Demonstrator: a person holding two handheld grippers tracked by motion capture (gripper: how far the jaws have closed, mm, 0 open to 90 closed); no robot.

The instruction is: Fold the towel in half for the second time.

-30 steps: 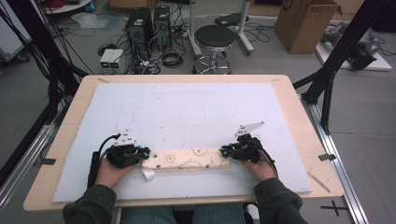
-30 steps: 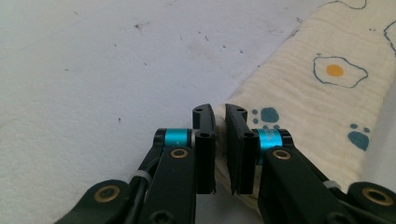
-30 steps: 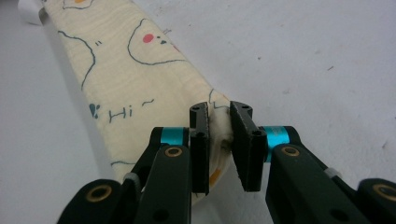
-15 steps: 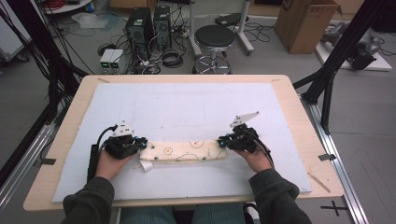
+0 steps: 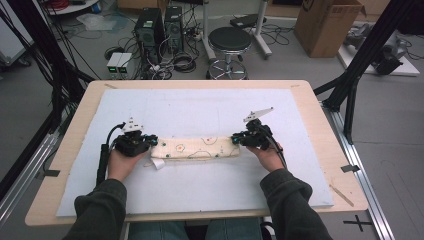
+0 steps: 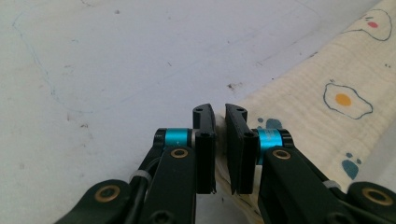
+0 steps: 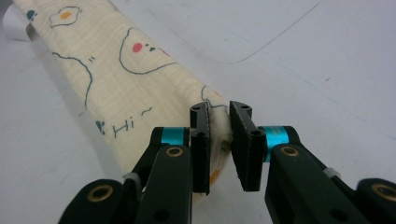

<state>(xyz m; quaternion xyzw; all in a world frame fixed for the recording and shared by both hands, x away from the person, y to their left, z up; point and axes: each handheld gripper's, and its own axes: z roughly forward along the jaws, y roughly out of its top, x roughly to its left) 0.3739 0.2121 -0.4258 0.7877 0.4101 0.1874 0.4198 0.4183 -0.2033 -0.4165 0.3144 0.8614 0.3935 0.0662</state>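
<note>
Folded cream cloth point(image 5: 196, 148), printed with fried eggs and small faces, stretched as a long narrow band across the white mat point(image 5: 200, 190) of the worktop point(image 5: 320, 125), one end at each tool. Left tool point(image 5: 150, 142) gripped in the person's left hand point(image 5: 122, 162), jaws nearly together and pinching the cloth's point(image 6: 327, 107) corner edge; in the left gripper view point(image 6: 220, 112) just a thin sliver of fabric seen between the black jaws, the rest of the band running off beyond the tool and to its right. Right tool point(image 5: 235, 138) gripped in the right hand point(image 5: 265, 156), jaws clamped on the opposite end; in the right gripper view point(image 7: 219, 108) a thicker wad of the folded cloth point(image 7: 126, 74) bunched between the jaws, the band running away ahead of the tool and to its left, blue "Hi" lettering just beside the left jaw. Small white tag point(image 5: 157, 163) poking out from under the cloth close behind the left tool. Cloth lying flat on the mat between the two tools, with faint pen outlines on the mat ahead of each. Black cable point(image 5: 104, 160) trailing from the left tool down along the forearm. Round black stool point(image 5: 230, 40) and cardboard box point(image 5: 327, 22) on the floor well beyond the worktop's far edge.
</note>
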